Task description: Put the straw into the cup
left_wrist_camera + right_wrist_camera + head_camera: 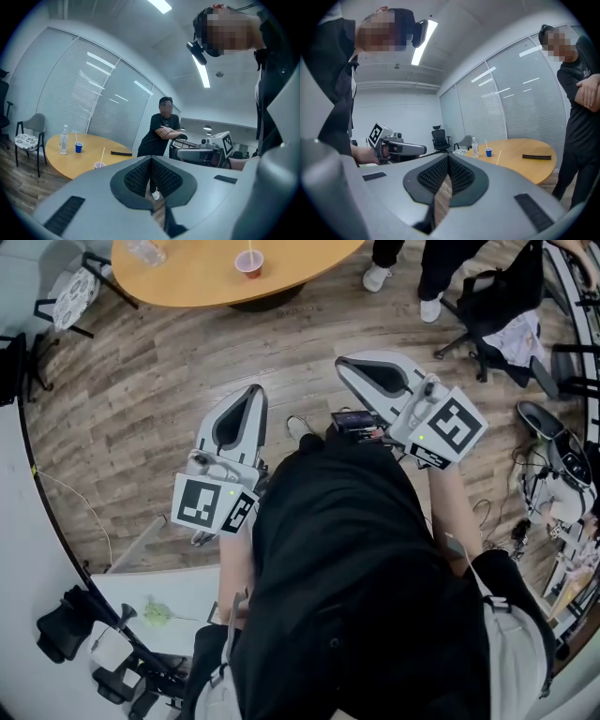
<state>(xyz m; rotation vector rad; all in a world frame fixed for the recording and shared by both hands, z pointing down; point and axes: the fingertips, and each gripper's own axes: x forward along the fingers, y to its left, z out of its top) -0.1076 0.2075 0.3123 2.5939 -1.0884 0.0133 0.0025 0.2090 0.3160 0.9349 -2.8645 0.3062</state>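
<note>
Both grippers are held over the wooden floor, well short of the round wooden table [187, 282]. On the table stands a reddish cup [249, 265] with a straw upright in it; this cup [100, 164] and its pale straw [103, 153] also show in the left gripper view. In the right gripper view only the straw [499, 157] shows above the jaws. My left gripper [254, 390] is shut and empty, its pads meeting in its own view [151, 159]. My right gripper [341, 362] is shut too, holding nothing [447, 157].
On the table are a clear bottle [63, 139], a blue cup [78, 147] with a straw, and a flat black object [121, 153]. A person [161, 133] stands by the table with arms folded. A chair [29, 140] stands left of it, an office chair [497, 310] right.
</note>
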